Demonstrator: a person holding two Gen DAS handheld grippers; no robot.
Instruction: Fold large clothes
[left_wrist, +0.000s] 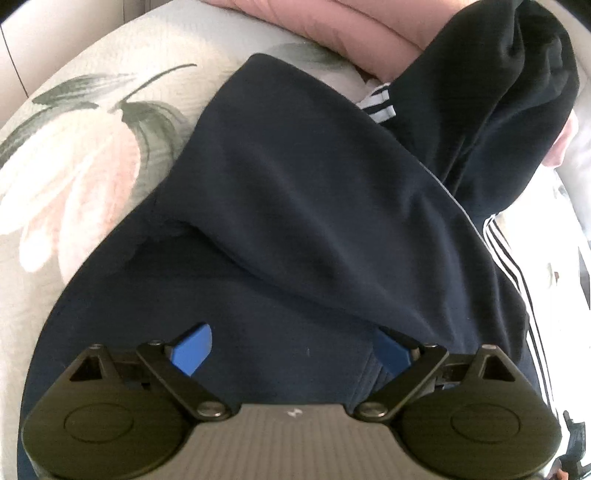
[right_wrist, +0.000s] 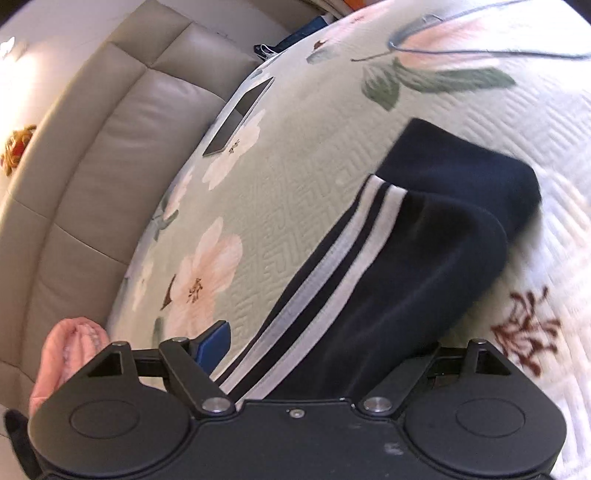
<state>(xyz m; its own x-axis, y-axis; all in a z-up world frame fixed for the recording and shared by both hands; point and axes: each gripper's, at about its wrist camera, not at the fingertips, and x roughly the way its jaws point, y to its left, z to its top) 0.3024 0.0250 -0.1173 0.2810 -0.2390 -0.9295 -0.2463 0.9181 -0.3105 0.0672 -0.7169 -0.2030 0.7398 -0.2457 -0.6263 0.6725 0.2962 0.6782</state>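
Note:
Dark navy track pants with white side stripes lie partly folded on the floral bedspread. My left gripper is open right over the navy fabric, blue pads spread wide; the right pad is partly under a fold. In the right wrist view a striped pant leg runs up from between the fingers of my right gripper. Its left blue pad stands apart from the cloth; the right pad is hidden behind the fabric.
A pink quilt lies at the far side. In the right wrist view a beige padded headboard is at the left, a tablet lies on the bedspread, a pink cloth at lower left.

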